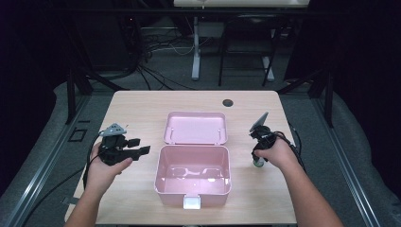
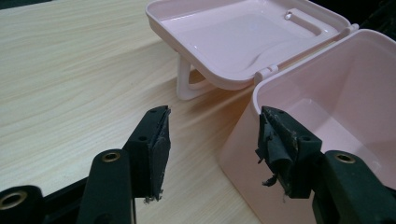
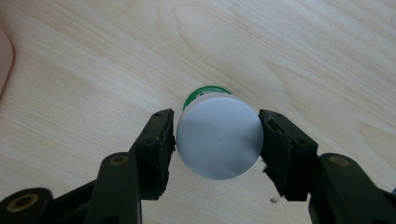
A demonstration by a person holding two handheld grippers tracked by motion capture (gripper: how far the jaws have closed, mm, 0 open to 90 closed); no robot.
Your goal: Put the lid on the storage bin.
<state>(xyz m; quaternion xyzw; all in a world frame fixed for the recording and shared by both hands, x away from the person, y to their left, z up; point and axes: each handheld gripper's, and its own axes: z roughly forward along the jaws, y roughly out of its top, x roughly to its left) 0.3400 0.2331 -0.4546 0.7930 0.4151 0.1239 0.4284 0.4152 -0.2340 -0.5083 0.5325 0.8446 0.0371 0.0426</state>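
A pink plastic box [image 1: 191, 191] stands open in the middle of the table, its lid [image 1: 195, 127] folded back flat behind it. Right of the box stands a small green bottle with a white cap [image 1: 258, 164]. My right gripper [image 1: 258, 160] points down onto it. In the right gripper view both pads touch the sides of the white cap [image 3: 219, 149], so my right gripper [image 3: 217, 135] is shut on the bottle. My left gripper [image 1: 140, 145] hovers left of the box, open, with nothing between its fingers. In the left gripper view the left gripper [image 2: 212, 140] faces the box's near corner [image 2: 238, 158] and the lid [image 2: 243, 32].
A white latch [image 1: 191, 202] sits on the box's front wall. A dark round hole [image 1: 228, 102] marks the table's far side. Bare wood lies left of the box and along the far edge. Cables and stand legs [image 1: 196, 56] crowd the floor behind the table.
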